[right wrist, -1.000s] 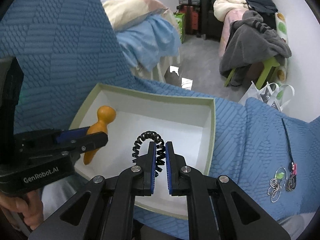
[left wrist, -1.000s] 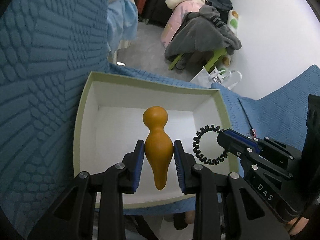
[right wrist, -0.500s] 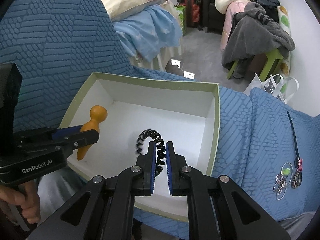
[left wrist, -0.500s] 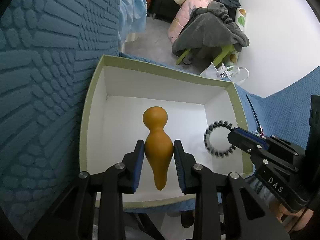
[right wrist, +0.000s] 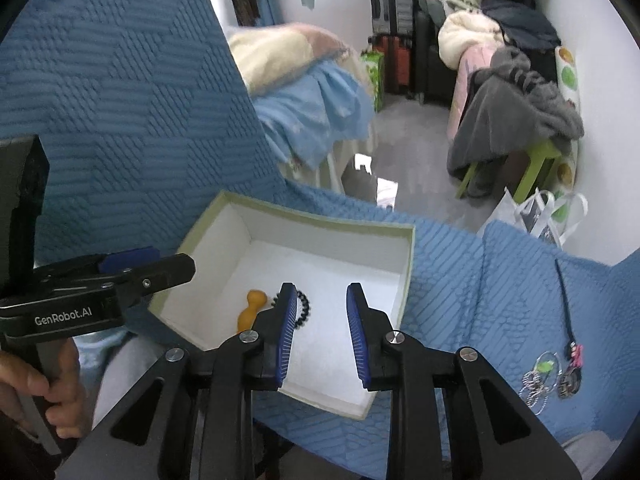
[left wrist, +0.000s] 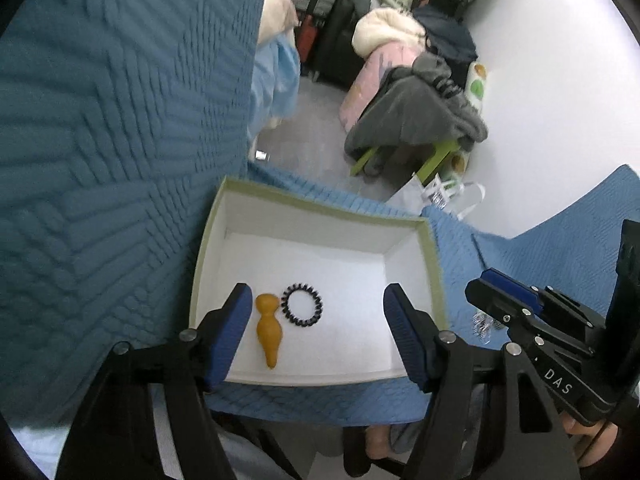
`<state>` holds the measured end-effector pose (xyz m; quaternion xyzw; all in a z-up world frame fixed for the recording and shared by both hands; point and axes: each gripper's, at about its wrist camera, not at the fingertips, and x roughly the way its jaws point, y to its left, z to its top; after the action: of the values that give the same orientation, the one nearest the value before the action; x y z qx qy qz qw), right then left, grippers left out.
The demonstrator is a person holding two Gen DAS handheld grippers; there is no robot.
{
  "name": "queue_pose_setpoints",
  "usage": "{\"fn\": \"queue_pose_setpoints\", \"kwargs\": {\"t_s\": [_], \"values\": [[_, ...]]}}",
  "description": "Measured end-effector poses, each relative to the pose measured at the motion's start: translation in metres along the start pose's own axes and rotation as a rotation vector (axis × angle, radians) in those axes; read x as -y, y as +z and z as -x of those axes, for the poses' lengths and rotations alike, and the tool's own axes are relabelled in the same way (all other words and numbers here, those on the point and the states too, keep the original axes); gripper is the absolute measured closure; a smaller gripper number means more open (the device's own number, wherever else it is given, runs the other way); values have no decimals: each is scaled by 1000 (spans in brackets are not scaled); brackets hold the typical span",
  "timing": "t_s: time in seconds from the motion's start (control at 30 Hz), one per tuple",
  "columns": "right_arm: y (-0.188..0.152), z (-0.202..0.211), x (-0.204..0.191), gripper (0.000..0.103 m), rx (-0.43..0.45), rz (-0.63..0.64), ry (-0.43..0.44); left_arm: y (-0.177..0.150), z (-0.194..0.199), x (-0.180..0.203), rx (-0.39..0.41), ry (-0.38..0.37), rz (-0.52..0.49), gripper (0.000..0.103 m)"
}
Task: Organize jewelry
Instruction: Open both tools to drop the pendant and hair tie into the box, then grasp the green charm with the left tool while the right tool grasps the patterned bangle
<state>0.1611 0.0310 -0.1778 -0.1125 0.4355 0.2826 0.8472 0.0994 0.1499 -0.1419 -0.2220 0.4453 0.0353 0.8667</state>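
Note:
A white box with a green rim (left wrist: 320, 210) (right wrist: 320, 222) sits on the blue quilt. An orange gourd-shaped piece (left wrist: 269, 332) (right wrist: 251, 309) and a black spiral hair tie (left wrist: 302, 305) (right wrist: 305, 309) lie side by side on its floor near the left front. My left gripper (left wrist: 320, 336) is open and empty, above the box's front edge. My right gripper (right wrist: 322, 332) is open and empty, above the box's near corner. More jewelry lies on the quilt to the right: a black cord (right wrist: 565, 300) and silver pieces with charms (right wrist: 548, 376).
The blue quilt (right wrist: 460, 280) covers the seat and the raised back on the left. Beyond the edge is a floor drop with a bed (right wrist: 304, 92), a green stool with a grey blanket (right wrist: 516, 120) and a white bag (right wrist: 536, 212).
Both grippers opened and drew back up. The orange piece and the black hair tie were let go and now lie in the box.

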Motion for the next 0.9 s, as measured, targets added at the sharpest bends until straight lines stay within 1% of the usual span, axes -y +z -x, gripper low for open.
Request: {"fn": "queue_pose_setpoints", "kwargs": {"t_s": [0.2, 0.53, 0.73, 0.9], "values": [[7, 50, 4, 79, 86, 30, 3, 1, 38, 29, 89, -11, -14, 35], [2, 115, 21, 79, 196, 65, 1, -9, 73, 81, 183, -44, -48, 35], [-11, 148, 42, 79, 244, 51, -25, -17, 76, 114, 197, -72, -94, 35], [-25, 165, 65, 79, 271, 10, -65, -25, 76, 130, 197, -118, -118, 35]]}}
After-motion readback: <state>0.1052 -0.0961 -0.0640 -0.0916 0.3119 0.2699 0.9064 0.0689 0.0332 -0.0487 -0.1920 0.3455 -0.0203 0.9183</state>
